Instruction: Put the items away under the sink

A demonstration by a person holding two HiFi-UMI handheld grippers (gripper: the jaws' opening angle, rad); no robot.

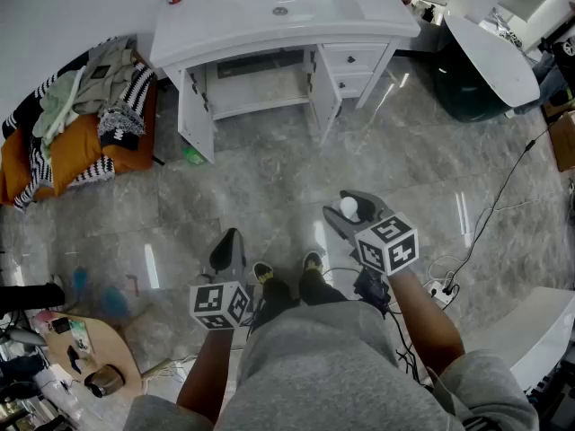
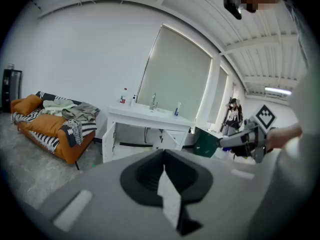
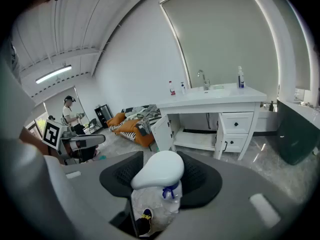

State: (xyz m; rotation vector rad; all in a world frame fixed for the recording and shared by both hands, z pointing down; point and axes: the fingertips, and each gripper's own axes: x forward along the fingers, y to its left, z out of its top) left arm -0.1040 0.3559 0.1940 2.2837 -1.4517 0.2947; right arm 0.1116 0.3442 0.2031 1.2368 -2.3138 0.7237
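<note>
There are two grippers. The right gripper (image 3: pixel 159 168) has its jaws closed on one spray bottle (image 3: pixel 156 173). The left gripper (image 2: pixel 162 166) has its jaws pressed together with nothing in them.

The bottle is up in the air over the floor (image 1: pixel 269 187), in front of the person's shoes and well apart from the cupboard (image 1: pixel 260 92) under the sink. The cupboard has two doors (image 1: pixel 196 115) – both stand open – and two drawers (image 1: pixel 352 59) on its right side. Three small bottles (image 3: pixel 171 88) stand on the sink top (image 3: pixel 220 95). Two are left of the one tap (image 3: pixel 202 79), near the back left corner, and one is to its right. One couch (image 1: pixel 81 151) with clothes on it is near the cupboard's left side.

The head view shows only the round white top of the spray bottle (image 1: pixel 349 207) between the jaws of the right gripper (image 1: pixel 347 210), and the left gripper (image 1: pixel 229 241) lower down. The right gripper view shows more – a blue bit under the white top and a clear body below it. It also shows a person (image 3: pixel 70 115) far off, who is not in the head view.

The bottle's long way runs up and down, top up and body down. The blue bit faces back toward the gripper's camera.
</note>
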